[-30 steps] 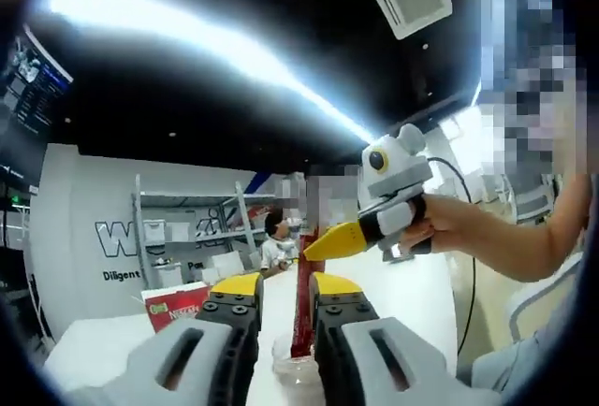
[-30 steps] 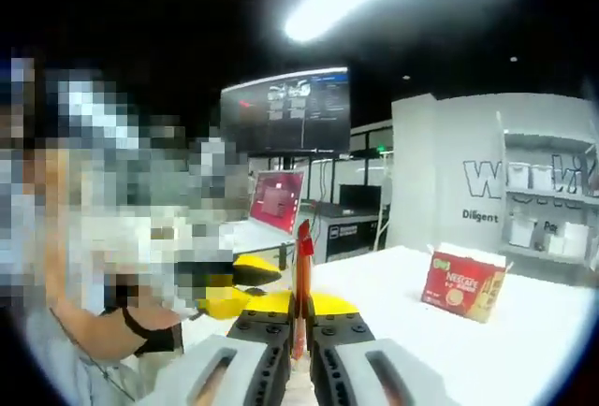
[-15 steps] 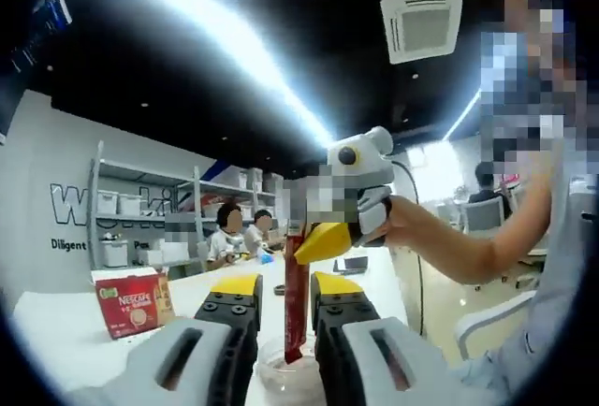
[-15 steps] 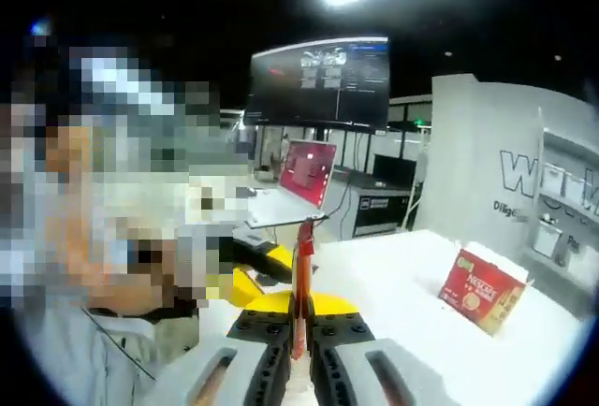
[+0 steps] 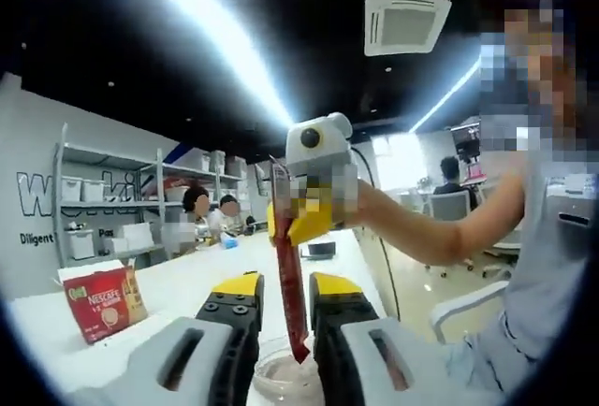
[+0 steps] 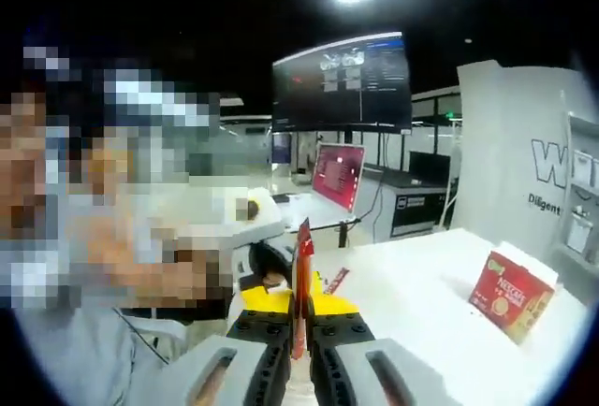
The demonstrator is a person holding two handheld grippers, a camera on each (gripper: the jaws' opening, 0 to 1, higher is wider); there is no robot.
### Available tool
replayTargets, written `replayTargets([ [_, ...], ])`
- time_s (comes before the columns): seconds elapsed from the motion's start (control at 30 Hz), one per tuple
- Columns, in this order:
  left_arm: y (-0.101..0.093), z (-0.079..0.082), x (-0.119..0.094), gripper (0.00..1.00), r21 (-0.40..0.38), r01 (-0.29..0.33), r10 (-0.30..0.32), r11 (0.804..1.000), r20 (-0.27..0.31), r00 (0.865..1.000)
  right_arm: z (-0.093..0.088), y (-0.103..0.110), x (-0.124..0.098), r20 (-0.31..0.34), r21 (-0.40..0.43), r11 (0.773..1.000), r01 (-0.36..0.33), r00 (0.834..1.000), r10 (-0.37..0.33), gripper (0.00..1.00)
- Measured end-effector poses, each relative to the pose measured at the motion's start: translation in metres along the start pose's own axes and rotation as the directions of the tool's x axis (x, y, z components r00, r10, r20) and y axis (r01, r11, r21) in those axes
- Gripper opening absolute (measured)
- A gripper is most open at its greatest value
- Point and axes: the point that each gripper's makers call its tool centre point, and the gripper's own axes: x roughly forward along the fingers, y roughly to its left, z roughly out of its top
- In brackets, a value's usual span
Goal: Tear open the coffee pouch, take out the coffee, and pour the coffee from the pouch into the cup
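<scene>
- In my left gripper view, the left gripper (image 5: 278, 296) rises from 6 o'clock with its fingers (image 5: 236, 305) spread apart and nothing gripped between them.
- The coffee pouch (image 5: 289, 275), a slim red stick, hangs between those spread fingers; I cannot tell if it touches either one.
- Its lower tip sits over the cup (image 5: 285, 380), a clear one at 6 o'clock on the white worktop (image 5: 178, 286).
- The right gripper (image 5: 298, 224) comes in just above centre, its yellow fingers pinching the top of the pouch, with the person's hand (image 5: 374, 210) behind it towards 3 o'clock.
- A red Nescafe box (image 5: 97, 301) stands on the worktop at 9 o'clock, well apart from the cup.
- In my right gripper view, the right gripper (image 6: 298, 317) has its fingers (image 6: 265, 331) pressed on the coffee pouch (image 6: 300, 284), which stands upright at centre.
- The left gripper (image 6: 267, 280) shows just beside the pouch towards 9 o'clock, partly blurred.
- The Nescafe box (image 6: 513, 296) sits on the worktop (image 6: 421, 284) at 3 o'clock.
- A dark screen (image 6: 342, 83) hangs at 12 o'clock.
</scene>
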Motion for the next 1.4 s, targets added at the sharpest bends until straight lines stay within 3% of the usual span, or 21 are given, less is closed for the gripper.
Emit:
replayTargets([
  [0.17,-0.008,-0.010,0.007,0.14,0.030,0.039,-0.038,0.999,-0.039,0.999,0.004,0.000,0.000,0.007,-0.012,1.000,-0.018,1.000,0.018,0.06],
  [0.43,-0.005,-0.021,0.004,0.10,0.021,0.052,-0.051,0.998,-0.044,0.998,-0.003,0.000,0.004,-0.005,-0.003,0.999,-0.037,0.999,0.037,0.08],
  [0.53,-0.006,-0.022,0.004,0.09,0.006,0.060,-0.060,0.998,-0.050,0.997,-0.003,0.001,0.003,0.013,-0.007,0.999,-0.050,0.999,0.050,0.12],
  [0.67,-0.005,-0.027,0.004,0.09,-0.022,0.064,-0.066,0.998,-0.081,0.995,0.010,0.001,-0.002,0.102,-0.008,0.998,-0.056,0.993,0.057,0.18],
  [0.87,-0.009,-0.029,0.003,0.09,-0.031,0.077,-0.079,0.997,-0.082,0.993,0.024,-0.005,-0.015,0.166,0.009,0.999,-0.048,0.985,0.046,0.15],
  [0.97,-0.010,-0.021,0.002,0.09,-0.057,0.094,-0.097,0.994,-0.043,0.994,0.027,-0.004,-0.017,0.193,0.023,0.998,-0.051,0.980,0.046,0.12],
  [1.13,-0.008,-0.021,0.002,0.09,-0.053,0.096,-0.099,0.994,-0.057,0.993,0.028,-0.004,-0.015,0.217,0.045,0.998,-0.045,0.975,0.034,0.08],
  [1.4,-0.008,-0.023,0.006,0.20,-0.042,0.091,-0.093,0.995,-0.052,0.994,0.029,-0.001,-0.010,0.219,0.059,0.997,-0.042,0.975,0.028,0.06],
])
